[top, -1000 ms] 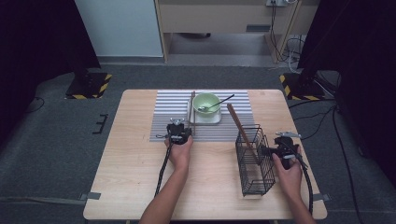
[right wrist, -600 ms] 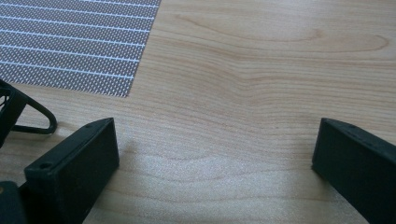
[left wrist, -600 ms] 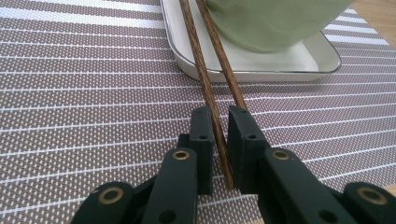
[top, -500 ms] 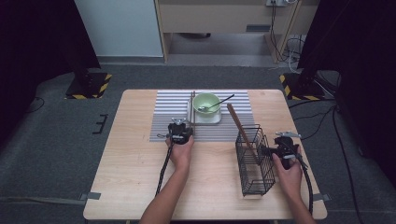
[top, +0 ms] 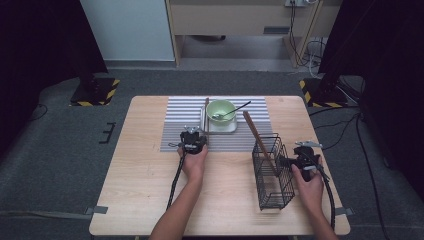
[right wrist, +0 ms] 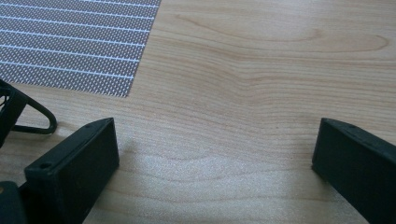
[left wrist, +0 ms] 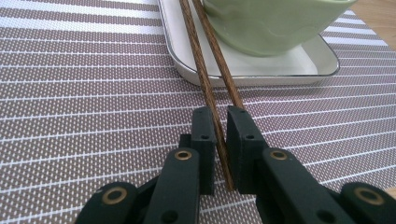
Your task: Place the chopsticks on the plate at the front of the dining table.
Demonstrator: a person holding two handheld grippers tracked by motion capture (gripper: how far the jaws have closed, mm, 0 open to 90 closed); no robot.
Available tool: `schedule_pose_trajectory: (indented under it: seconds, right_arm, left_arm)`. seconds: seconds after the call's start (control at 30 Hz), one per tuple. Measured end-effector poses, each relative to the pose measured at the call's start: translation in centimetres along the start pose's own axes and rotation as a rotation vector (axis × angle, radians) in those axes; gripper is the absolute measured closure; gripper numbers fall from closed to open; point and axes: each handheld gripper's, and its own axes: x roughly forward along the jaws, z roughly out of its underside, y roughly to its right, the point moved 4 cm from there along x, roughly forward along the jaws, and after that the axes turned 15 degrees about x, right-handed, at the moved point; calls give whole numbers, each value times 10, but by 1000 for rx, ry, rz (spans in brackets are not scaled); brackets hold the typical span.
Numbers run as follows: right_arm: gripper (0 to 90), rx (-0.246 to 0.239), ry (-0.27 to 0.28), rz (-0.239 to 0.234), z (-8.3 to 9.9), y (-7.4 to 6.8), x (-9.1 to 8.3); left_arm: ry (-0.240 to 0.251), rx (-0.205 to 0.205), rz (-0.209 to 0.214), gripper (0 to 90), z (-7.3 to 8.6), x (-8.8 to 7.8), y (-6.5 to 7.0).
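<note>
**Jaws clamped on chopstick ends; light, stiff, slippery load**

Left gripper: jaws nearly together, pinched on the near ends of the chopsticks. At least one stick is seen between the pads; whether both are truly caught cannot be told. Right gripper: jaws wide apart over bare table, nothing between them, parked just beside the wire basket.

Location of the pair: lying on the striped placemat, far ends resting up on the rim of the white tray, beside the green bowl. In the high view the sticks run along the left edge of the tray, with the left gripper at their near end.

Handling, as judged:
- Very light, rigid wood; no flex expected.
- Smooth round section, so rolling or twisting in the pads is likely.
- An end grip leaves a long lever; sag or splaying of the two sticks should be expected on lift.
- A hold nearer mid-length would be steadier, but the tray and bowl crowd that area.
- The bowl, with a spoon in it, is probably ceramic; contact is best avoided.
</note>
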Motion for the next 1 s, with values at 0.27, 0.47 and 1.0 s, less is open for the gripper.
schedule_pose_trajectory:
  seconds: [0.27, 0.47, 1.0]
  right_arm:
    - [7, 0, 0, 0, 0, 0, 0]
    - [8, 0, 0, 0, 0, 0, 0]
    - [7, 0, 0, 0, 0, 0, 0]
  left_arm:
    - [4, 14, -6, 817, -1, -2, -2]
    - [5, 19, 0, 818, -1, -1, -2]
    - [15, 24, 4, 819, -3, 1, -4]
